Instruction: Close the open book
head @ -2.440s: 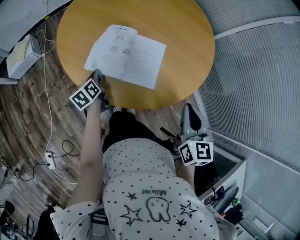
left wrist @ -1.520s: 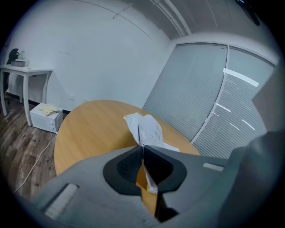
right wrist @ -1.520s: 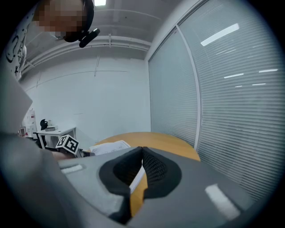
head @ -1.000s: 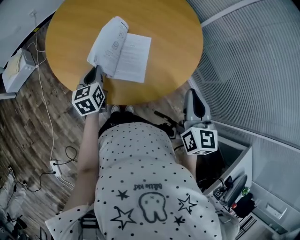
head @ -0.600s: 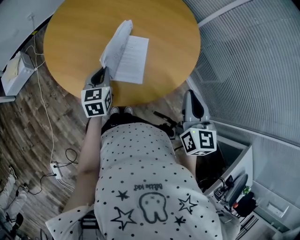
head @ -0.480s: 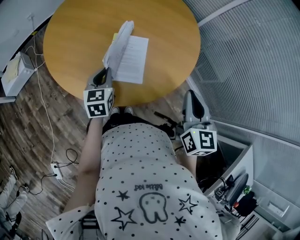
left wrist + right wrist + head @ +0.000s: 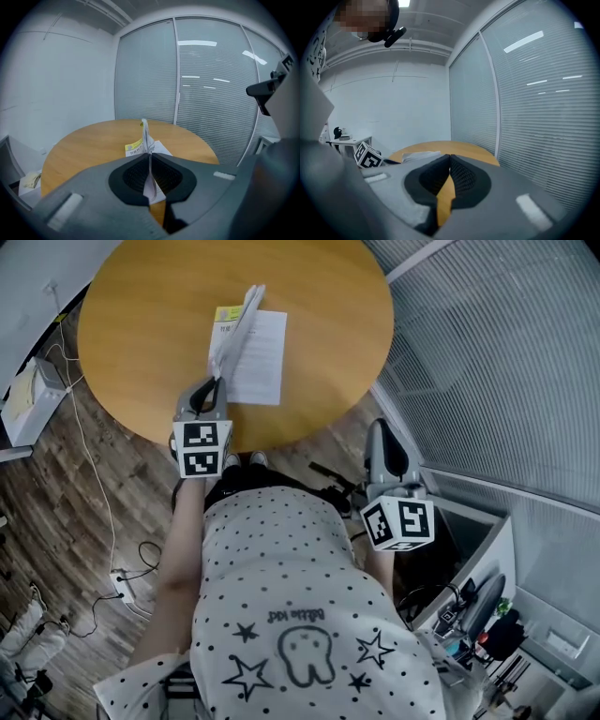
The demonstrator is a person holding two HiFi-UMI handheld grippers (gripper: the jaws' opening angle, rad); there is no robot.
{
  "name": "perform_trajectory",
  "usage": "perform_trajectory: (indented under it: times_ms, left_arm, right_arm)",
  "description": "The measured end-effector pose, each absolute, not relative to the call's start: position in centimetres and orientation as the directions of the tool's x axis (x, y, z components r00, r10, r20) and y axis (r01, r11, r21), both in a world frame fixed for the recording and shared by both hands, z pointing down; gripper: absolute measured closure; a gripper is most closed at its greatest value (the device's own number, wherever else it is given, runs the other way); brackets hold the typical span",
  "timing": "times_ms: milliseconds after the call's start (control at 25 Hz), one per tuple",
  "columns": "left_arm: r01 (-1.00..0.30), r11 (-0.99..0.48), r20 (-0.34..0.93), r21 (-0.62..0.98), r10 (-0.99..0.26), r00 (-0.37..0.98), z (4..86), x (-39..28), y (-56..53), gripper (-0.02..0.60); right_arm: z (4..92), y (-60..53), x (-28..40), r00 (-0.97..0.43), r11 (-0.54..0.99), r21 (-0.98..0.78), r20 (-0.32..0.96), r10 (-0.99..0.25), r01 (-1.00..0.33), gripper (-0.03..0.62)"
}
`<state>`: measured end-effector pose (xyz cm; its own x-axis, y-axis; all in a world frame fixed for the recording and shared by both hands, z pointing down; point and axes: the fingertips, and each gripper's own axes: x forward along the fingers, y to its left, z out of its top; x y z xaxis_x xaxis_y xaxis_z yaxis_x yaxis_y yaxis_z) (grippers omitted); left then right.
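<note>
A thin white book (image 7: 259, 357) lies on the round wooden table (image 7: 141, 324). Its right half lies flat, while its left half (image 7: 232, 334) stands nearly upright on edge, showing a yellow label (image 7: 227, 313). My left gripper (image 7: 216, 382) is shut on the lower corner of that raised half. In the left gripper view the sheet (image 7: 149, 140) rises straight up from between the pads of the left gripper (image 7: 150, 158). My right gripper (image 7: 382, 454) hangs off the table's right edge, shut on nothing. The tips of the right gripper (image 7: 449, 157) meet.
The person's dotted shirt (image 7: 300, 615) fills the lower middle. Cables and a power strip (image 7: 120, 579) lie on the wooden floor at left, near a white box (image 7: 21, 399). Blinds (image 7: 506, 362) line the right side. A cart of tools (image 7: 469, 615) stands at bottom right.
The book's left half has swung up from a slant to nearly upright. My left gripper moved right with it and rolled, its cube turning. The right gripper stayed still.
</note>
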<state>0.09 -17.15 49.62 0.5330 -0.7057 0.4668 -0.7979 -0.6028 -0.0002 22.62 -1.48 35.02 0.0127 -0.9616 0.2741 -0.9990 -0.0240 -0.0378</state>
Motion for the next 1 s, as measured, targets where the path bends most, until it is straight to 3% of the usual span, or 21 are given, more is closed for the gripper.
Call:
perform_trajectory:
  times_ms: [1000]
  left_arm:
    - [-0.566, -0.821, 0.623, -0.074, -0.482, 0.617, 55.6, 8.0, -13.6, 0.555]
  right_arm:
    - [35.7, -0.1, 25.1, 0.089, -0.108, -0.050, 0.293, -0.952, -0.993, 0.589]
